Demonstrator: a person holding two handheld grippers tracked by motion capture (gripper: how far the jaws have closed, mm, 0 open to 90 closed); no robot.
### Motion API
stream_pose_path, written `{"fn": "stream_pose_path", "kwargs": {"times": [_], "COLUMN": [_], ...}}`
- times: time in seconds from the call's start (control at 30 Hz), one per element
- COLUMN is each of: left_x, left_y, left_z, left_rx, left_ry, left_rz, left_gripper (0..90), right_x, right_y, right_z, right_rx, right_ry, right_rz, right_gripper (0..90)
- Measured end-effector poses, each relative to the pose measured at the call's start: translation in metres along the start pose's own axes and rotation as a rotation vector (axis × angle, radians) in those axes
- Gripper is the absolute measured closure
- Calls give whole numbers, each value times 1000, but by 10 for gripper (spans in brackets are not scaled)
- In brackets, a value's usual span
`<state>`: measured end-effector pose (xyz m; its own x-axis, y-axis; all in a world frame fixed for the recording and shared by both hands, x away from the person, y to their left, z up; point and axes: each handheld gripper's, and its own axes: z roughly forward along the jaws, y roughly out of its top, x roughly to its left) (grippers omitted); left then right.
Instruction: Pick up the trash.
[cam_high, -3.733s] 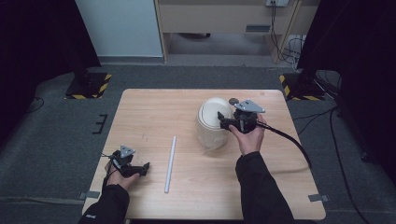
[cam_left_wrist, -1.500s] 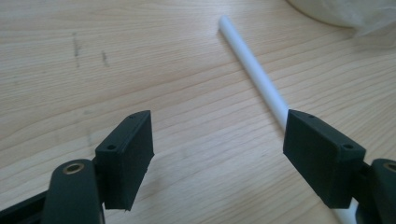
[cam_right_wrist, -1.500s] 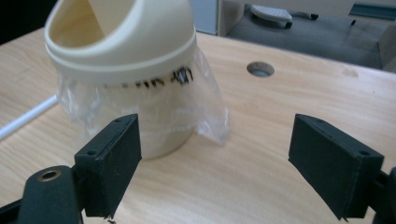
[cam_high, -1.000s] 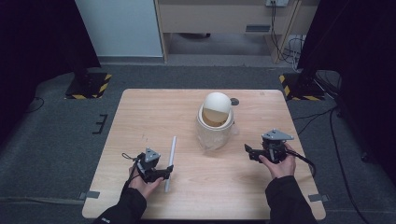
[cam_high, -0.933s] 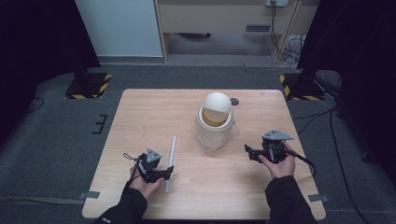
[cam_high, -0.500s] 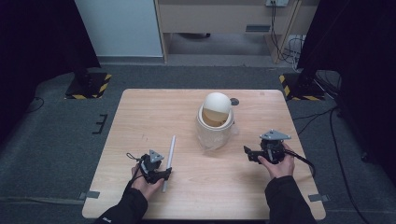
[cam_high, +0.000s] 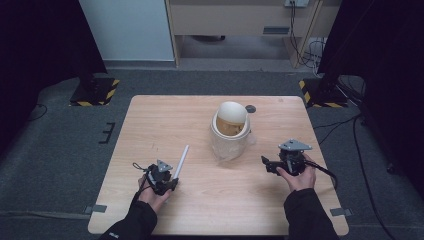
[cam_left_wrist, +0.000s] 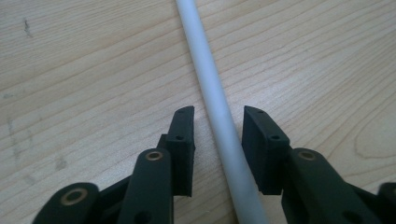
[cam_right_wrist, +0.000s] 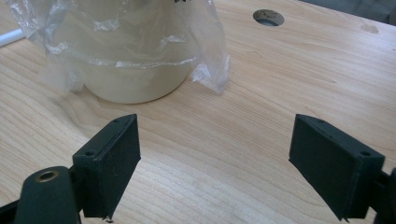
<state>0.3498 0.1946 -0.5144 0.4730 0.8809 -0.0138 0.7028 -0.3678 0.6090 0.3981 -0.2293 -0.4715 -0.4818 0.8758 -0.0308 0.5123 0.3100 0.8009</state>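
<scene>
The left tool (cam_left_wrist: 217, 128) sits low on the wooden bench (cam_high: 150, 120) with its jaws parted either side of the white tube (cam_left_wrist: 211, 98), a sliver of gap on each side, not yet clenched; the tube lies flat near the front left; the right tool (cam_right_wrist: 215, 163) rests spread wide, holding nothing, near the cream bucket (cam_high: 230, 131) with its clear plastic liner (cam_right_wrist: 205, 51).

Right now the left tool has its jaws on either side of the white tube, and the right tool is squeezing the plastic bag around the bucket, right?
Not quite. The left tool does straddle the white tube. But the right tool grips nothing: the right gripper view shows its jaws wide apart over bare table, short of the plastic bag around the bucket.
</scene>
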Motion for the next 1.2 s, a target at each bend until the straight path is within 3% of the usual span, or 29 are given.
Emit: {"fn": "stream_pose_path", "kwargs": {"times": [0.37,0.6,0.87,1.07,1.2], "left_x": [4,3,2,1,0], "left_y": [0,0,6,7,10], "left_z": [-2,-3,-19,-22,-29], "left_rx": [8,9,-80,-84,-147], "left_ry": [-9,-21,-43,-43,-57], "left_rz": [-8,0,-8,-2,-2], "left_gripper": [776,786,788,791,790], "right_x": [0,-1,-3,-4,-4], "right_y": [1,3,2,1,2], "right_z": [-1,-3,-3,-4,-5], "right_rx": [1,-14,-27,-29,-38], "right_ry": [15,11,26,23,24], "right_rz": [11,14,42,52,50], "right_gripper": [202,206,222,222,222]}}
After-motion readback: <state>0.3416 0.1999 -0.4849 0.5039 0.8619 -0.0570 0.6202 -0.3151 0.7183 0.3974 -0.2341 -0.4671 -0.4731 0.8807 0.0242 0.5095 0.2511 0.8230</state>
